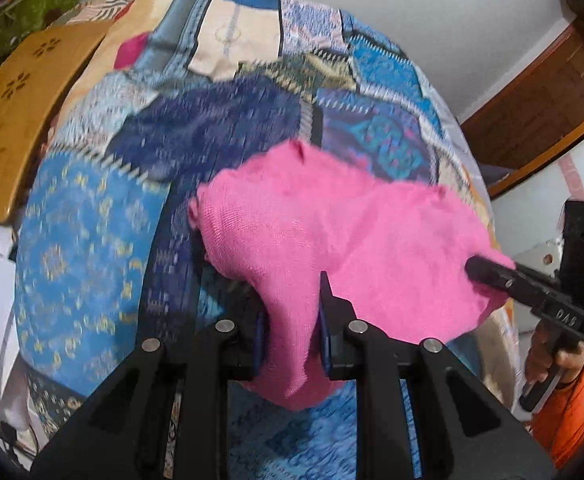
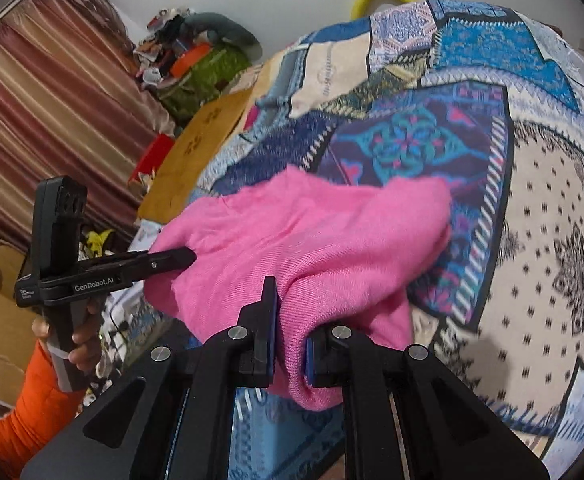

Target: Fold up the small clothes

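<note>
A pink knitted garment (image 1: pixel 332 240) hangs stretched between both grippers above a patchwork bedspread (image 1: pixel 91 220). My left gripper (image 1: pixel 292 320) is shut on a bunched corner of the pink cloth, which fills the gap between its pads. In the right wrist view my right gripper (image 2: pixel 289 332) is shut on the other bunched corner of the same garment (image 2: pixel 312 232). Each gripper shows in the other's view: the right gripper (image 1: pixel 488 270) bites the cloth's right edge, and the left gripper (image 2: pixel 179 258) bites its left edge.
A wooden board (image 1: pixel 23 112) lies along the bed's left side, with a pile of clutter (image 2: pixel 195 68) and a striped curtain (image 2: pixel 51 120) beyond. A wooden door frame (image 1: pixel 540 112) stands to the right. A hand and orange sleeve (image 2: pixel 23 408) hold the left gripper.
</note>
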